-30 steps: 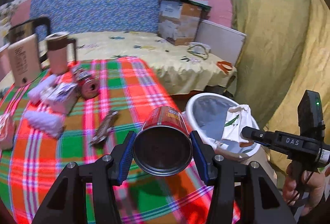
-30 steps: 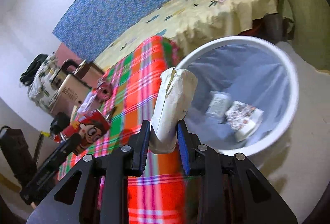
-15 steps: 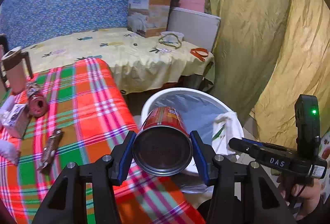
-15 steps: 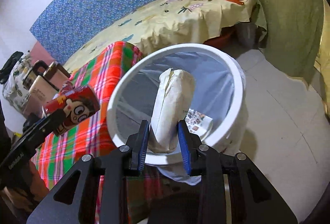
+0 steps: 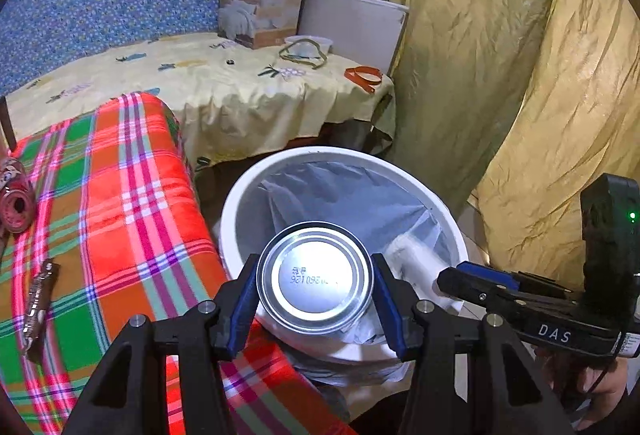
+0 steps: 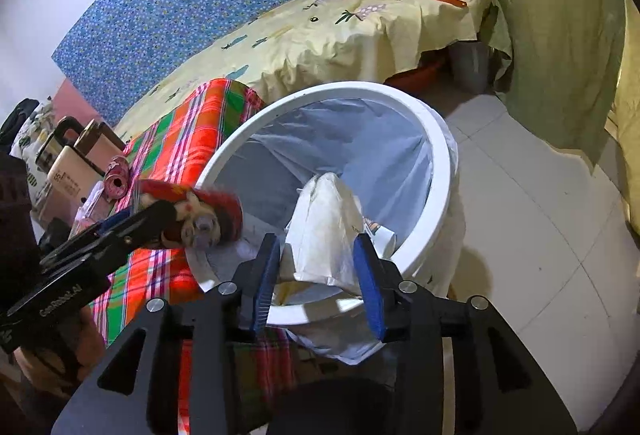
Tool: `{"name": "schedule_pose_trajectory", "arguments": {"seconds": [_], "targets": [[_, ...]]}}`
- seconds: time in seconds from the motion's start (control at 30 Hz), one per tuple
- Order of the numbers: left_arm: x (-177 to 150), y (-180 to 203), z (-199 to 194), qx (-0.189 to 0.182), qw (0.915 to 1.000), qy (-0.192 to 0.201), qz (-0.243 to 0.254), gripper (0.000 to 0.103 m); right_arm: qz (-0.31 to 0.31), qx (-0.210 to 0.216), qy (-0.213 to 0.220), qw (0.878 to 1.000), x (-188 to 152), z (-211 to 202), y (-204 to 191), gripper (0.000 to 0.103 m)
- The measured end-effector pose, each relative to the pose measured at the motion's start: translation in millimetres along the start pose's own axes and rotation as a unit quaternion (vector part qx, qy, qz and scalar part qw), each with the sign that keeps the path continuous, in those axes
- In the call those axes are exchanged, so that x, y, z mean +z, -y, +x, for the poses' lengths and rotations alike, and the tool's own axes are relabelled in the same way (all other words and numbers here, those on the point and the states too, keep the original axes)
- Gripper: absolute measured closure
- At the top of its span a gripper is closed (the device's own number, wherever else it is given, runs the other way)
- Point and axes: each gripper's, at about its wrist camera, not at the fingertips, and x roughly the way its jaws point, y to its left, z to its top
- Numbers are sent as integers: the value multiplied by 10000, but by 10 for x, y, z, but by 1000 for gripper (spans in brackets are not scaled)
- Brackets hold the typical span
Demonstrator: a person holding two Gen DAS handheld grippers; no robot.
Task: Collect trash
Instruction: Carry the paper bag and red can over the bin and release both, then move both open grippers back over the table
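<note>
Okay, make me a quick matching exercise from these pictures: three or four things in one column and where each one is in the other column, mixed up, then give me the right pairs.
Things:
1. can
2. white paper bag
3. brown wrapper
4. orange strap

Places:
A. on the yellow sheet
B. between the left gripper's pads, above the bin's rim
C. flat on the plaid blanket
D. between the right gripper's opening jaws, over the bin

Pairs: 1-B, 2-D, 3-C, 4-A

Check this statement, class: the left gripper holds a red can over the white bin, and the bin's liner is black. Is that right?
One thing is wrong: the liner is pale blue-grey, not black, as the right wrist view shows. The rest stands: the left gripper holds the red can over the white bin.
</note>
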Motion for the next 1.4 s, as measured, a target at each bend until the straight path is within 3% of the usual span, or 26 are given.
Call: {"name": "schedule_pose_trajectory", "arguments": {"seconds": [0.53,1.4], "targets": [[-52,-127,-314,94,9994,305,-138,50,-54,77,224,9997,2,-130,-109,57],[-703,-665,-1393,881,9897,741,-855,50,-1305,591,253,9894,-306,-219,-1062,57]]}}
